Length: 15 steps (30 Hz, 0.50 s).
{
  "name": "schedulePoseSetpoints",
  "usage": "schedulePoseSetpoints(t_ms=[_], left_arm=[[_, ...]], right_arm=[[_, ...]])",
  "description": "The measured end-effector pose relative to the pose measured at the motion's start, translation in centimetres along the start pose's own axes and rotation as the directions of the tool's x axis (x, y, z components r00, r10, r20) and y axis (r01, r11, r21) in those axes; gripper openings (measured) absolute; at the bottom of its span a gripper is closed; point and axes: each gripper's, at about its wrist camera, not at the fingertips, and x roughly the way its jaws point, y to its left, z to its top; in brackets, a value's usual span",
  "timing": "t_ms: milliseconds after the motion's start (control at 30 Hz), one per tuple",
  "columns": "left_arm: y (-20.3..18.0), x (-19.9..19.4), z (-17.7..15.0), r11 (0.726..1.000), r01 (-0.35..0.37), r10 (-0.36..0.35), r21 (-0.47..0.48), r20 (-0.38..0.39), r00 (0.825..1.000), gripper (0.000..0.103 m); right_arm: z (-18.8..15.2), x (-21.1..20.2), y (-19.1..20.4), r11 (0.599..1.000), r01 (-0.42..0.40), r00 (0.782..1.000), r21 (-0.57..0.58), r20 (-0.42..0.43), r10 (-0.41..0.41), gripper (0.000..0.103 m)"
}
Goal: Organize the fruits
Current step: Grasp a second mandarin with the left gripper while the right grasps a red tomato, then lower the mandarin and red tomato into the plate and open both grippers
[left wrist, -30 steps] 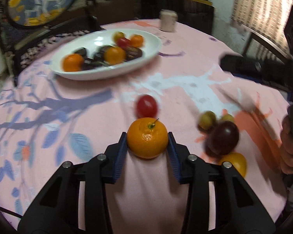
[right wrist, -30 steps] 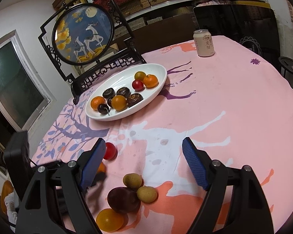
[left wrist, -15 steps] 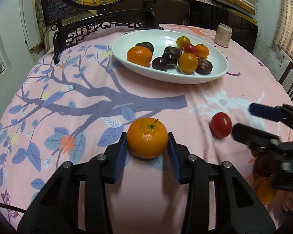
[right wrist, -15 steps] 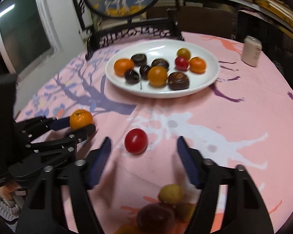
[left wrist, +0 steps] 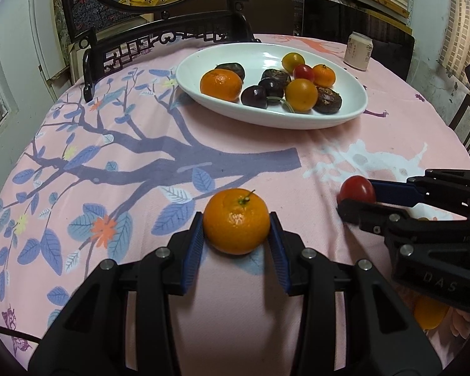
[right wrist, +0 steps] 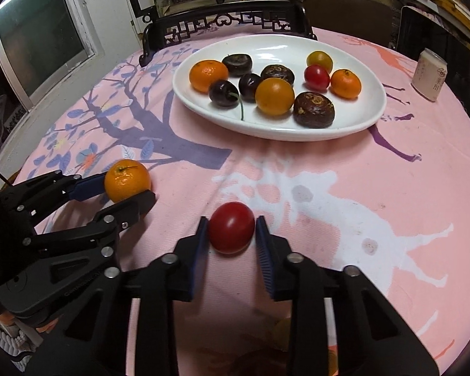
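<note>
Most of the sorting looks done already. The round desk (right wrist: 407, 163), covered in a soft pink printed cloth, carries a glossy white oval dish (right wrist: 369, 116) where smooth oranges, dark cherries, wrinkly brown fruits and a tomato are piled. A few fruits can be spotted at the near edge, half hidden, so those are probably left. A dimpled mandarin (left wrist: 236, 221) is clamped in the left gripper (left wrist: 236, 235) near the desk's front. A shiny red tomato (right wrist: 232, 227) is being closed on by the right gripper (right wrist: 232, 235), pads about touching.
</note>
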Motion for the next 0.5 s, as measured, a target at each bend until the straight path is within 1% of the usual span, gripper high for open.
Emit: schedulePoseSetpoints(t_ms=[200,367,500], left_arm=[[0.0,0.0,-0.1,1.0,-0.001,0.001,0.001,0.001,1.0,0.041],[0.0,0.0,-0.1,1.0,0.002,-0.002,0.004,0.003,1.0,0.041],[-0.1,-0.1,-0.1,1.0,0.009,-0.009,0.01,0.012,1.0,0.041]], right_arm=[[-0.2,-0.1,-0.1,1.0,-0.005,1.0,0.003,0.015,0.005,0.03],[-0.5,-1.1,-0.5,1.0,-0.007,0.999,0.024,0.051,0.005,0.03],[-1.3,-2.2,-1.7,0.998,-0.007,0.996,0.064,0.088,0.001,0.03]])
